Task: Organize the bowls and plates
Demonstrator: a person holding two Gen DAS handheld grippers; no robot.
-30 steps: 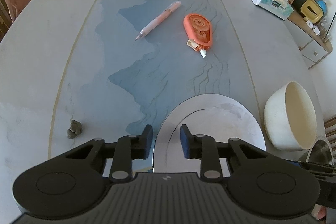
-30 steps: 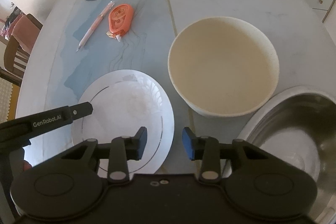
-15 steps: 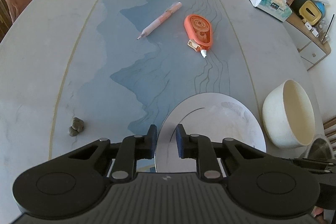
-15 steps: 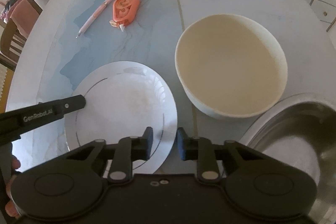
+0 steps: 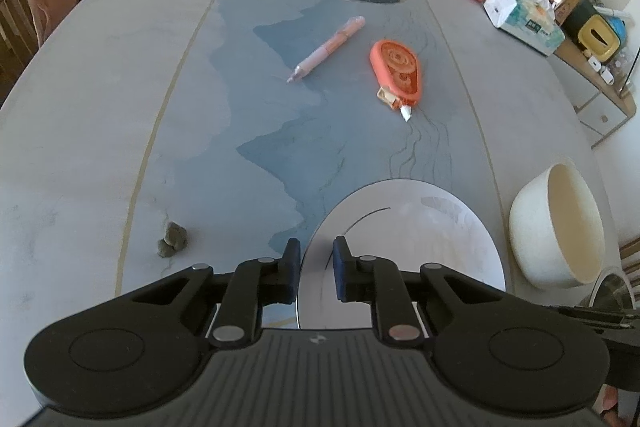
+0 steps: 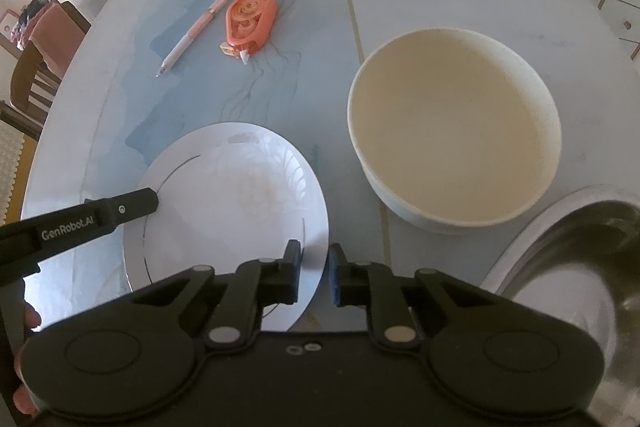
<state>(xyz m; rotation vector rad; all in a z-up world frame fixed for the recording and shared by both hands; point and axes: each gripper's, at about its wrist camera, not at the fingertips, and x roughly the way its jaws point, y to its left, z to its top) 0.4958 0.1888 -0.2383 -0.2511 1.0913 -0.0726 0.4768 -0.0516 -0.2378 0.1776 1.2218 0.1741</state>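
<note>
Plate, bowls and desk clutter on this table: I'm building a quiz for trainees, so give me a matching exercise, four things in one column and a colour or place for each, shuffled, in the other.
Things:
1. white plate
2. cream bowl
3. steel bowl
4. correction tape

Descriptions:
A. orange, lying beside the pink pen
B. shiny metal, at the near right edge of the right wrist view
C. flat, with the left gripper over its rim
D. deep and empty, between the plate and the metal one

Pairs: 1-C, 2-D, 3-B, 4-A
</note>
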